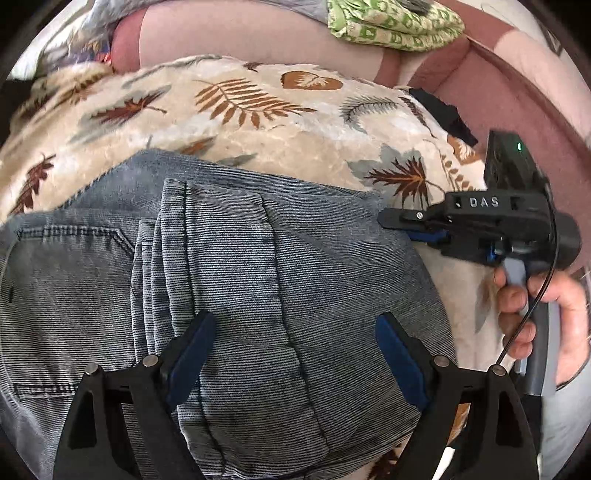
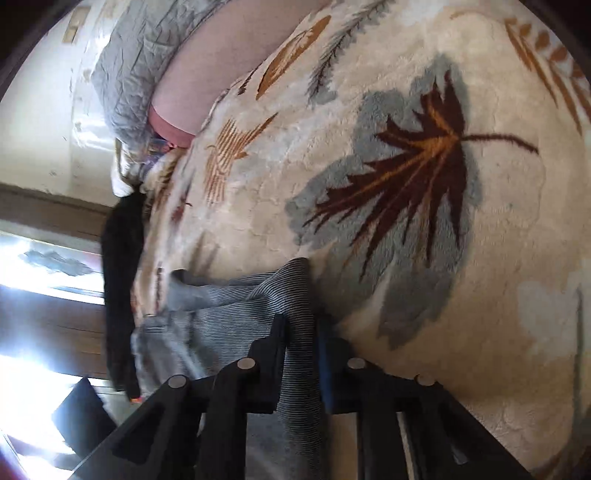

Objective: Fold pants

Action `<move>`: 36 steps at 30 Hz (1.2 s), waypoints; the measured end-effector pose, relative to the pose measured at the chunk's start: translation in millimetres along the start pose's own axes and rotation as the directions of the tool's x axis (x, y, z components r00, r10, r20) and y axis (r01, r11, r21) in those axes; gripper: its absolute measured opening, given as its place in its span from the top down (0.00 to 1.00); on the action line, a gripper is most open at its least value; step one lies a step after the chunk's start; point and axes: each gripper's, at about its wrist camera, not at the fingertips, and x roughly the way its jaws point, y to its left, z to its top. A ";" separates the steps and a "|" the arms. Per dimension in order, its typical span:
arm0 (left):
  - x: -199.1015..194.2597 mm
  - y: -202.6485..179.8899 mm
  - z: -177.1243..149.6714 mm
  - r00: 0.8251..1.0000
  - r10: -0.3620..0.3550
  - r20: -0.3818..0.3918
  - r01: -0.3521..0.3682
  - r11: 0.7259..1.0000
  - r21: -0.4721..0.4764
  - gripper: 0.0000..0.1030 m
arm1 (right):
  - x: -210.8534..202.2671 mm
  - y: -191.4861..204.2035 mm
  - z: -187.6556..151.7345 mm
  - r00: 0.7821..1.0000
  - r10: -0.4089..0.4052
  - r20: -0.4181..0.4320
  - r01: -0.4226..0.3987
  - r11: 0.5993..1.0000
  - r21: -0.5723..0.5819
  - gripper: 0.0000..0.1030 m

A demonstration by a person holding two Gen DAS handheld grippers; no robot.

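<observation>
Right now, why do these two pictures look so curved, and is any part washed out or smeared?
Both views come through a fisheye lens, which bends the edges. Left wrist view: evenly lit, the jeans sharp, the leaf-print blanket slightly smeared at far left. Right wrist view: tilted, with the window blown out white and the jeans softly blurred.

Faded blue-grey ribbed denim pants (image 1: 258,258) on a fluffy cream blanket (image 1: 295,122) with maroon, rust and grey-blue leaves; green-and-white patterned cloth (image 1: 395,26) behind.

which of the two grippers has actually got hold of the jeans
The right gripper: its fingers pinch the jeans at their edge. The left gripper hangs wide open above them, gripping nothing.
</observation>
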 end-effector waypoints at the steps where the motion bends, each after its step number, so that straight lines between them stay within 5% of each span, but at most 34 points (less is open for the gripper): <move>1: 0.5 -2.1 -0.3 1.000 0.012 -0.001 -0.012 1.000 0.008 0.15 | -0.8 1.9 -0.4 1.000 -0.012 0.006 0.013 1.000 -0.013 0.85; 6: -17.6 -4.6 -3.8 1.000 0.011 0.020 -0.011 1.000 -0.015 0.14 | -32.1 16.6 -18.0 0.997 -0.041 0.067 0.046 0.997 -0.062 0.79; 9: -39.2 -3.5 -16.9 0.998 -0.002 0.067 0.002 1.000 0.002 0.14 | -61.1 26.9 -45.8 0.995 0.035 0.095 -0.027 0.996 -0.080 0.79; 12: -26.4 1.5 -28.0 1.000 0.001 0.011 -0.001 1.000 -0.006 0.14 | -59.6 25.9 -73.0 0.994 0.101 0.030 -0.098 0.993 -0.070 0.79; 14: -19.3 1.9 -32.8 1.000 0.023 0.018 -0.023 1.000 0.009 0.15 | -35.0 13.3 -85.2 0.998 0.016 -0.055 -0.019 0.998 -0.061 0.78; 16: -26.2 -1.0 -31.1 1.000 0.021 0.022 -0.021 1.000 -0.006 0.15 | -33.0 -2.2 -87.9 0.996 0.085 -0.031 -0.085 0.996 0.000 0.79; 19: -64.2 6.9 -31.6 0.989 -0.069 0.129 0.078 0.995 -0.064 0.14 | -54.8 1.3 -87.3 0.995 0.092 0.029 -0.092 0.996 0.007 0.73; 23: -115.4 42.9 -50.3 0.950 -0.077 0.301 0.136 0.974 -0.182 0.14 | -63.5 18.9 -99.3 0.997 0.058 0.044 -0.055 0.996 -0.071 0.60; 26: -140.0 91.6 -78.3 0.931 -0.014 0.363 0.154 0.921 -0.358 0.14 | -66.5 35.3 -110.3 0.998 0.034 0.059 -0.026 0.992 -0.127 0.54; 29: -156.2 149.4 -112.2 0.916 0.038 0.400 0.212 0.801 -0.560 0.14 | -62.1 62.0 -114.0 0.997 0.077 0.031 -0.070 0.984 -0.166 0.53; 33: -158.0 195.7 -149.6 0.904 0.077 0.421 0.278 0.643 -0.714 0.14 | -45.5 117.4 -115.6 0.993 0.117 -0.020 -0.118 0.959 -0.259 0.44; 36: -145.6 214.8 -160.5 0.906 0.055 0.420 0.315 0.575 -0.755 0.14 | -17.8 156.0 -110.4 0.989 0.124 -0.081 -0.143 0.944 -0.297 0.44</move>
